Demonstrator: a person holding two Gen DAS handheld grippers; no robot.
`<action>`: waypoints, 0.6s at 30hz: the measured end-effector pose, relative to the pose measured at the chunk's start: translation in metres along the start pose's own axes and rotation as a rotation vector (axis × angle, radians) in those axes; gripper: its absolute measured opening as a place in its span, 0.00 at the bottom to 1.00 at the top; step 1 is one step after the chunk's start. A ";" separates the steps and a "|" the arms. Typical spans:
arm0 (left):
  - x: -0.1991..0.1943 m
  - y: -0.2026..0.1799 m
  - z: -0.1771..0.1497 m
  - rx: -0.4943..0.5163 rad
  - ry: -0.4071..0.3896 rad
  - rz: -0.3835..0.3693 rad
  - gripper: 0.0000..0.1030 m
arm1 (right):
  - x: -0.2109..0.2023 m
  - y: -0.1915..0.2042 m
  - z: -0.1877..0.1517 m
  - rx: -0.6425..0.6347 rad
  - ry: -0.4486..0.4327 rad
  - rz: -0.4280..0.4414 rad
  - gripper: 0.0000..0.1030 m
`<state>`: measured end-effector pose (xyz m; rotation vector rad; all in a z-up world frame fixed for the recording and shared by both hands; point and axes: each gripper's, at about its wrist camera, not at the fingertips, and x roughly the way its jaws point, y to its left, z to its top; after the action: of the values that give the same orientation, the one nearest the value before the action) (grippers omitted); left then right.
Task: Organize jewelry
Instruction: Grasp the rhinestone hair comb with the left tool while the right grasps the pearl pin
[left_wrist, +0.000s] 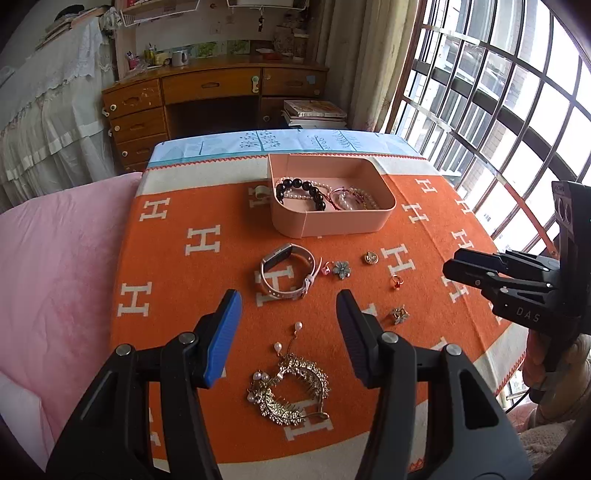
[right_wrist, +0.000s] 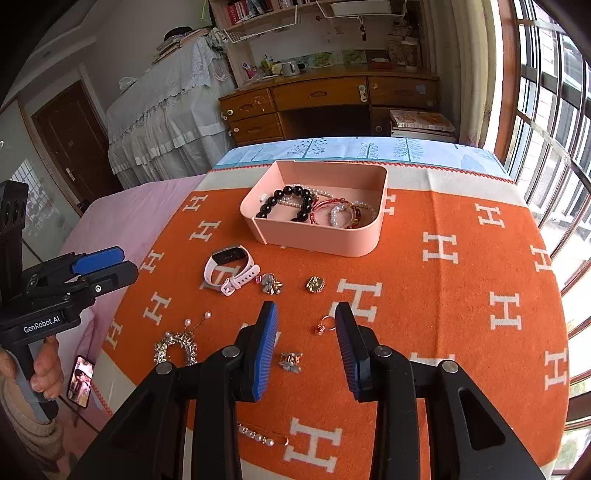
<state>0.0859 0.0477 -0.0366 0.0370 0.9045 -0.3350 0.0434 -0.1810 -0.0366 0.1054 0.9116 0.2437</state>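
On the orange blanket (left_wrist: 192, 295), short of the pink tray (left_wrist: 332, 221) of bracelets, both the left gripper (left_wrist: 288, 317) and right gripper (right_wrist: 306, 332) hang released, grasping nothing.

Pink tray (right_wrist: 325, 243) on orange blanket, holding black bead bracelet (right_wrist: 291, 203), pearl strands, red cord bracelet. Loose in front: white-strapped watch (right_wrist: 231, 271), flower brooch (left_wrist: 340, 269), gold pendant (right_wrist: 315, 284), red-stone ring (right_wrist: 324, 326), gold leaf hairpiece (left_wrist: 291, 387).

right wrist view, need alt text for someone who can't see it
An open right gripper hangs over an orange blanket strewn with jewelry, a ring lying between its fingers. Beyond sit a white watch and a pink box of bracelets; the left gripper shows at left.
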 end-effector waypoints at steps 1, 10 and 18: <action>0.000 0.000 -0.005 0.007 0.005 -0.001 0.49 | 0.000 0.001 -0.004 -0.004 0.002 0.004 0.32; 0.019 -0.007 -0.045 0.057 0.057 -0.019 0.49 | 0.008 0.004 -0.037 -0.047 0.026 0.063 0.32; 0.050 -0.005 -0.069 0.081 0.091 -0.013 0.49 | 0.029 -0.007 -0.065 -0.071 0.075 0.081 0.33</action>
<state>0.0601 0.0415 -0.1177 0.1217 0.9819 -0.3841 0.0096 -0.1814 -0.1000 0.0680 0.9729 0.3571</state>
